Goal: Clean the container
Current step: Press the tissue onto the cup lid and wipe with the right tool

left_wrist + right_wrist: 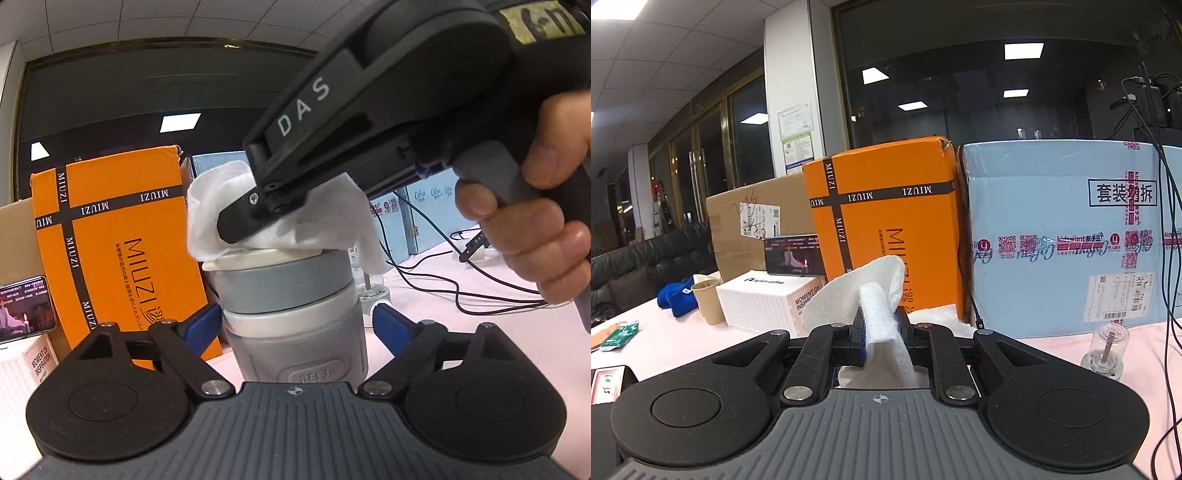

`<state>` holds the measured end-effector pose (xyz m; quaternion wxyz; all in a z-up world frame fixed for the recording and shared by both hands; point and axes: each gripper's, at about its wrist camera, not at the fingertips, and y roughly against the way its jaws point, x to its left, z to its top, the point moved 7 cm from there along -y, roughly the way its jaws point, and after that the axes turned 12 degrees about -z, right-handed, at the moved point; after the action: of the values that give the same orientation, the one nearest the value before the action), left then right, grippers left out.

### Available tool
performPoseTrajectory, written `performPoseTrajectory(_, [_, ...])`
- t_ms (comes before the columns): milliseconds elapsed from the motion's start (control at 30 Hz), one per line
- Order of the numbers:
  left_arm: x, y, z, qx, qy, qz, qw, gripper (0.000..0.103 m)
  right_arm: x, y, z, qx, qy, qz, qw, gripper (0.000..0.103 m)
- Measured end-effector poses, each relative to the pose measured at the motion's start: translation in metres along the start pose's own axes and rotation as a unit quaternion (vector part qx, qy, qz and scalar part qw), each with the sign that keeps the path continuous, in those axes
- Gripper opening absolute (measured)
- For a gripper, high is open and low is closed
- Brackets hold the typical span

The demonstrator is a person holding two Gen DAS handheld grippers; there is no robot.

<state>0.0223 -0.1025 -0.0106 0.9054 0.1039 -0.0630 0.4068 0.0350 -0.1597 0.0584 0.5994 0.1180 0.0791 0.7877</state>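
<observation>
The orange box [886,221] carries "MIUZI" along its black bands and again in large letters down its face. The grey container [295,332] shows an embossed oval badge reading "RELEA". "DAS" stands in white on the arm of the right gripper [255,218]. The white box [764,302] reads "luckin coffee" on top and "MOMENT OF INSPIRATION" on its side. The pale blue carton [1063,236] bears "套装", "拆" and pink tape printed "kidswant". A label [605,384] at the left edge reads "60 35".
</observation>
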Motion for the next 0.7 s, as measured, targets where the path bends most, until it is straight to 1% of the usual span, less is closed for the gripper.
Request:
performPoseTrajectory(33, [0.000,0.000,0.000,0.000,0.001,0.001,1.0000,0.082,-0.001,0.000,0.000,-0.001,0.001,-0.003,1.000,0.012])
performPoseTrajectory(67, [0.000,0.000,0.000,0.001,0.001,0.001,1.0000,0.081,-0.003,-0.001,-0.001,-0.003,0.002,-0.009,1.000,0.012])
performPoseTrajectory(200, [-0.002,0.001,-0.001,0.000,0.001,0.001,1.0000,0.081,-0.014,0.000,-0.002,-0.007,-0.014,-0.019,1.000,0.012])
performPoseTrajectory(267, [-0.001,0.003,-0.002,0.000,0.002,0.000,1.0000,0.081,-0.020,0.002,-0.002,-0.011,-0.017,-0.031,0.999,0.012])
performPoseTrajectory(400, [-0.002,0.003,-0.003,0.001,0.002,-0.002,1.0000,0.081,-0.029,0.011,-0.006,-0.018,-0.032,-0.033,0.999,0.013])
performPoseTrajectory(467, [-0.003,0.004,-0.003,0.001,0.003,-0.002,1.0000,0.081,-0.027,0.017,-0.008,-0.020,-0.042,-0.020,0.999,0.014])
performPoseTrajectory(567, [-0.003,0.005,-0.004,0.001,0.004,-0.002,1.0000,0.081,-0.014,0.023,-0.011,-0.022,-0.035,0.006,0.999,0.014])
performPoseTrajectory(700, [-0.004,0.005,-0.004,0.001,0.002,-0.002,1.0000,0.081,0.005,0.021,-0.010,-0.029,-0.003,0.018,0.999,0.014])
